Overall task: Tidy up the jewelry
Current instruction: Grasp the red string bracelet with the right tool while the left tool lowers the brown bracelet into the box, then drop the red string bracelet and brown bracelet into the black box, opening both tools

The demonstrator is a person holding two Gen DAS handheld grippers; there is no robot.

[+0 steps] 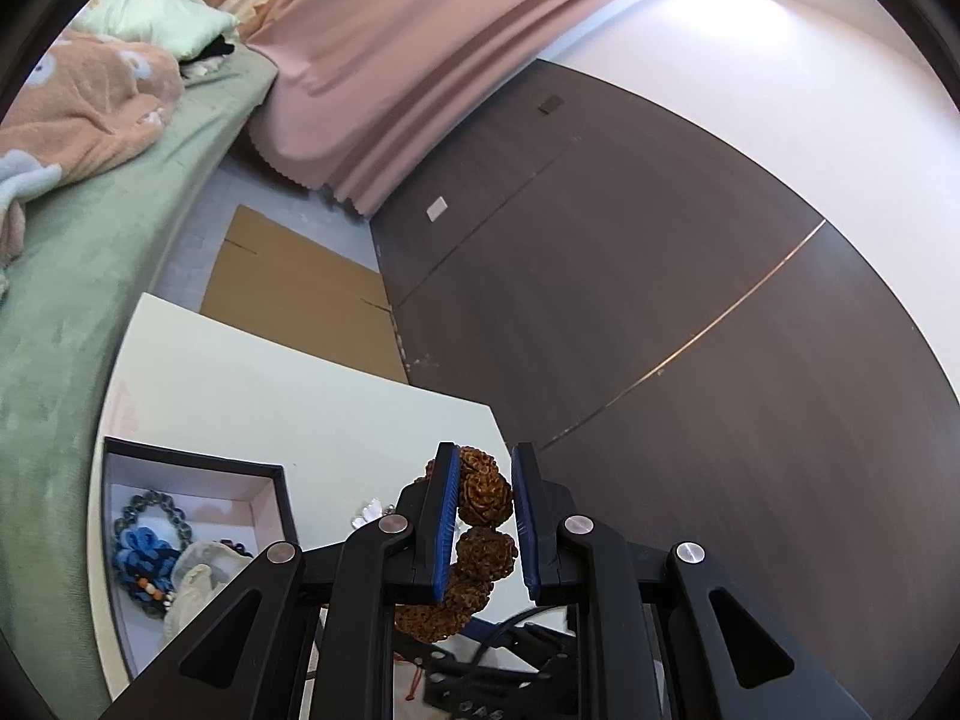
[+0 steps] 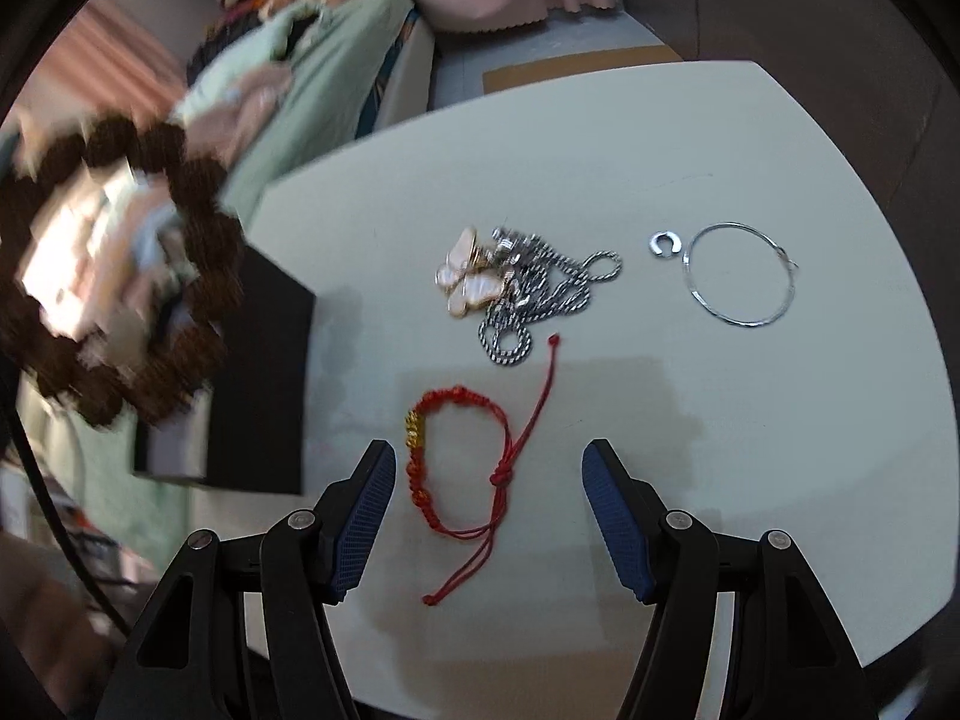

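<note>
My left gripper (image 1: 485,468) is shut on a brown knobbly bead bracelet (image 1: 485,501) and holds it in the air above the white table (image 1: 336,402). The bracelet shows blurred at the left of the right wrist view (image 2: 198,204). The open black jewelry box (image 1: 198,480) lies below and left, with blue and green beaded pieces (image 1: 144,540) inside. My right gripper (image 2: 489,468) is open above a red cord bracelet (image 2: 462,462). A butterfly pendant (image 2: 468,279) on a silver chain (image 2: 540,294), a silver hoop (image 2: 741,273) and a small silver ring (image 2: 665,244) lie beyond.
The black box side (image 2: 258,372) stands left of the red bracelet. A green bed (image 1: 90,252) with blankets runs along the table's left. Cardboard (image 1: 300,294) lies on the floor by a dark wall panel (image 1: 660,300) and pink curtain (image 1: 390,60).
</note>
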